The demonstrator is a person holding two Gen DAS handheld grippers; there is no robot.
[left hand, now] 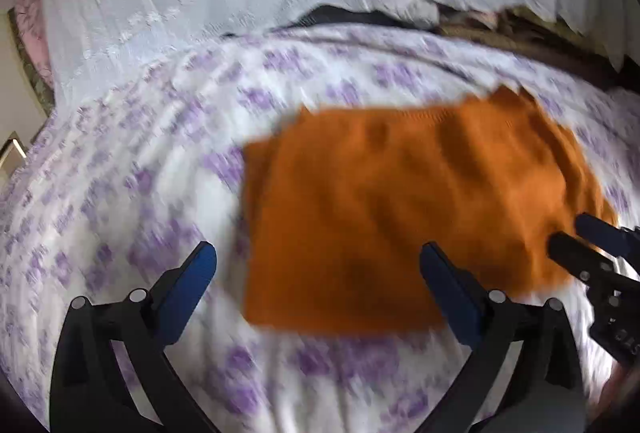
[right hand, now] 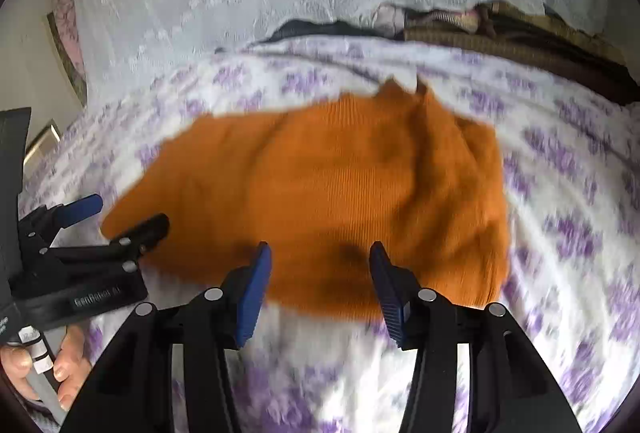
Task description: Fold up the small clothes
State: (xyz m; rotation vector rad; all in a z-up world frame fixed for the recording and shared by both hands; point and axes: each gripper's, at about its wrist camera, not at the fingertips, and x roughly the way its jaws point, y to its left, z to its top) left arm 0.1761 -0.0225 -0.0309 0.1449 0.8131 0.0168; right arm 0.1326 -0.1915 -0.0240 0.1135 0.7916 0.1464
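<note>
Both jaws spread, empty: left gripper (left hand: 318,255), right gripper (right hand: 320,253) poised over near hem of orange ribbed garment (right hand: 320,193), flat on floral bedsheet (right hand: 560,233), likely for pinch.

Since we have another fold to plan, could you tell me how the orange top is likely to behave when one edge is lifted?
The orange top would probably droop: it is ribbed knit lying in soft wrinkles. It looks light, so a pinch may lift only the upper layer. On the flowered sheet it may drag and bunch rather than slide.

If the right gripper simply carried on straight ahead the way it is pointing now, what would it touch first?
Most likely the orange garment, near its front edge: the open right gripper points straight at it. Blur leaves the height above it unclear.
</note>
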